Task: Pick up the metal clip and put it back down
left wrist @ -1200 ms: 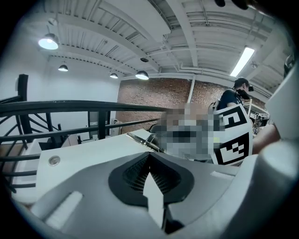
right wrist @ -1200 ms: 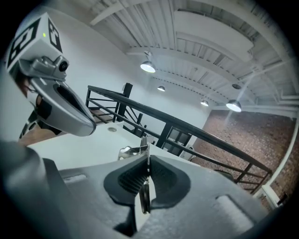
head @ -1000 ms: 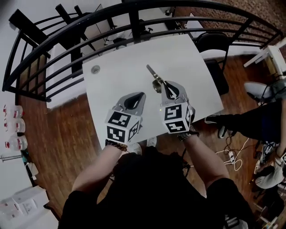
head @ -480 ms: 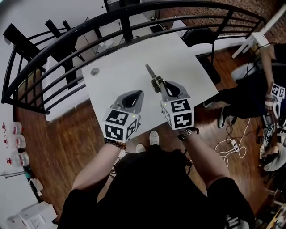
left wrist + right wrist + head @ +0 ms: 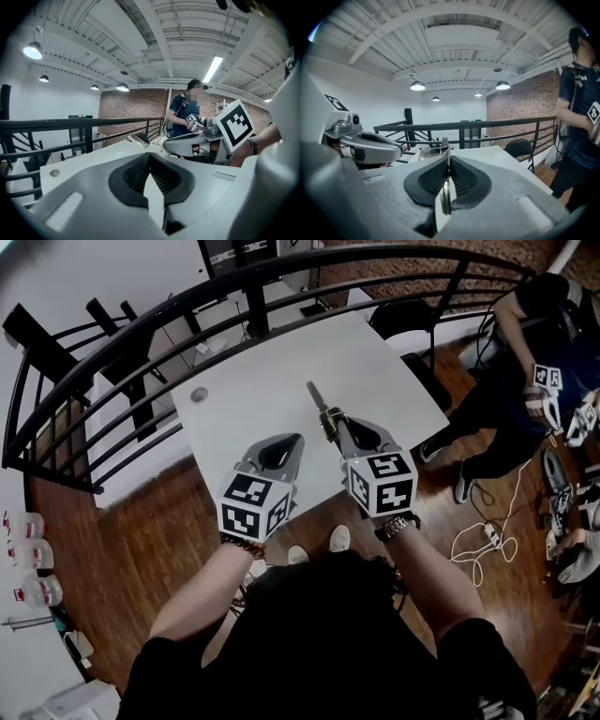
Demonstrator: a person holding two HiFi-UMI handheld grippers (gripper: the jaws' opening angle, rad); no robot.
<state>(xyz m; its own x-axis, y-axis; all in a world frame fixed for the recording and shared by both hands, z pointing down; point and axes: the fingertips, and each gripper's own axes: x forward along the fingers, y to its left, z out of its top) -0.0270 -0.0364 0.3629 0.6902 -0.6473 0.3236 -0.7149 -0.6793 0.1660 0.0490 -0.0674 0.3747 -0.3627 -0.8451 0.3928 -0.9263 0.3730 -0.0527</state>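
The metal clip (image 5: 320, 405) is a slim grey and brass piece that points up and to the left over the white table (image 5: 253, 371). My right gripper (image 5: 336, 427) is shut on its near end. In the right gripper view the clip (image 5: 446, 149) stands edge-on between the pressed pads and its tip sticks out past them. My left gripper (image 5: 297, 440) hovers just left of the right one, shut with nothing in it. In the left gripper view its jaws (image 5: 149, 156) meet at the tip, and the right gripper (image 5: 199, 143) shows beside them.
A small round disc (image 5: 198, 395) lies near the table's left edge. A black railing (image 5: 141, 329) curves behind the table. A black chair (image 5: 405, 319) stands at the far right corner. A person (image 5: 539, 324) with marker cubes stands at the upper right, above cables on the wooden floor (image 5: 487, 540).
My right gripper keeps its hold on the clip, and both grippers stay almost in place. The head view has swung, bringing a person into sight at the upper right.
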